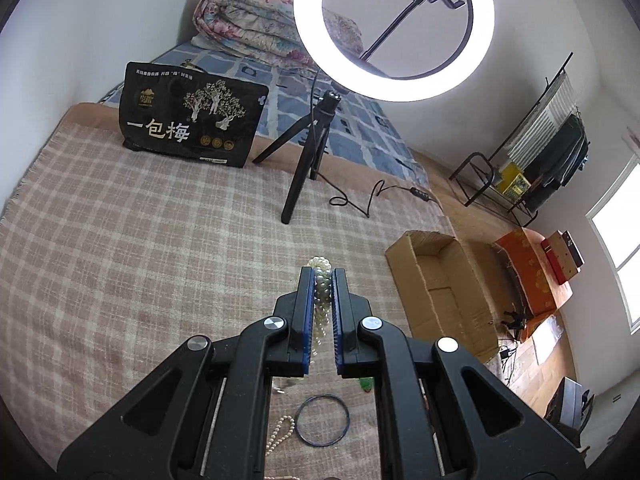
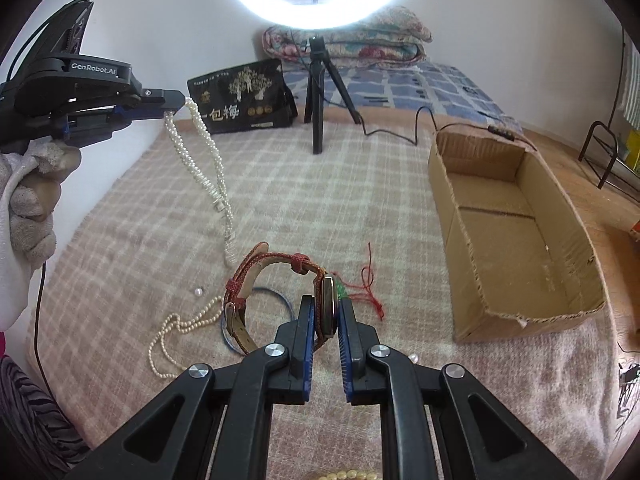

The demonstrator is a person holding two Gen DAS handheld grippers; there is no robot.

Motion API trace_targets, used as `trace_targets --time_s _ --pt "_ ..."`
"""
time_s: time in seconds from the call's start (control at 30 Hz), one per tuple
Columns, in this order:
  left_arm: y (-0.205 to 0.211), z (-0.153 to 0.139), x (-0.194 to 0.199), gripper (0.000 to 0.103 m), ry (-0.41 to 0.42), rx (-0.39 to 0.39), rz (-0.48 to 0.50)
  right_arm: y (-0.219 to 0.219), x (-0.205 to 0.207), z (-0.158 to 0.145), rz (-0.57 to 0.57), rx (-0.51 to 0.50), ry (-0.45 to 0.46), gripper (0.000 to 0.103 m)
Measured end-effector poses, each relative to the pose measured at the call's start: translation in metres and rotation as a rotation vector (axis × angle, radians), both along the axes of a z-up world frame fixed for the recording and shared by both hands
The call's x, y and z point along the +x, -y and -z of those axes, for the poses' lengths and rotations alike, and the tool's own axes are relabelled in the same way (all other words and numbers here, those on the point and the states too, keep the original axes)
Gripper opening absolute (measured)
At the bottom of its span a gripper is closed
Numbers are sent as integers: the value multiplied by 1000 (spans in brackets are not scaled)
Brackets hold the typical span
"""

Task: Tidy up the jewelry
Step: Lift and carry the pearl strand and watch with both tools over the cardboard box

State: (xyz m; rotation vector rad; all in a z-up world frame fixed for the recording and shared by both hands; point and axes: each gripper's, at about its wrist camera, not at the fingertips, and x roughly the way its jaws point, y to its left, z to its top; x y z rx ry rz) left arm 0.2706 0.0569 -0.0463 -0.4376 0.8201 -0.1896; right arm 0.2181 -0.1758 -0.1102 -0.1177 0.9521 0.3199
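Note:
My left gripper (image 1: pixel 323 276) is shut on a thick pearl necklace (image 1: pixel 322 280) and holds it high above the bed; in the right wrist view that gripper (image 2: pixel 176 110) shows at the upper left with the necklace (image 2: pixel 216 184) hanging down. My right gripper (image 2: pixel 325 308) is shut on a watch with a red strap (image 2: pixel 276 276), lifted above the plaid blanket (image 2: pixel 320 208). A thin pearl string (image 2: pixel 176 328), a blue bangle (image 2: pixel 280 296), a red thread piece with green beads (image 2: pixel 366 284) and loose pearls lie on the blanket. An open cardboard box (image 2: pixel 516 240) sits to the right.
A ring light on a black tripod (image 2: pixel 318 92) stands at the back middle with its cable trailing right. A black printed bag (image 2: pixel 244 98) stands behind on the left. A folded quilt (image 2: pixel 348 36) lies by the wall. The bed edge is right of the box.

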Motion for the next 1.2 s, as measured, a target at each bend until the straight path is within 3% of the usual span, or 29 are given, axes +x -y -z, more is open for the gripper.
trace_targets --time_s 0.53,0.93,1.2 --pt "37 -51 4 6 92 -47 82 36 13 -41 70 19 104 9" --pt "113 -88 36 6 161 -49 204 98 38 -50 210 17 120 9" --pt "162 -85 64 6 143 -89 266 138 57 -39 296 -29 96 9"
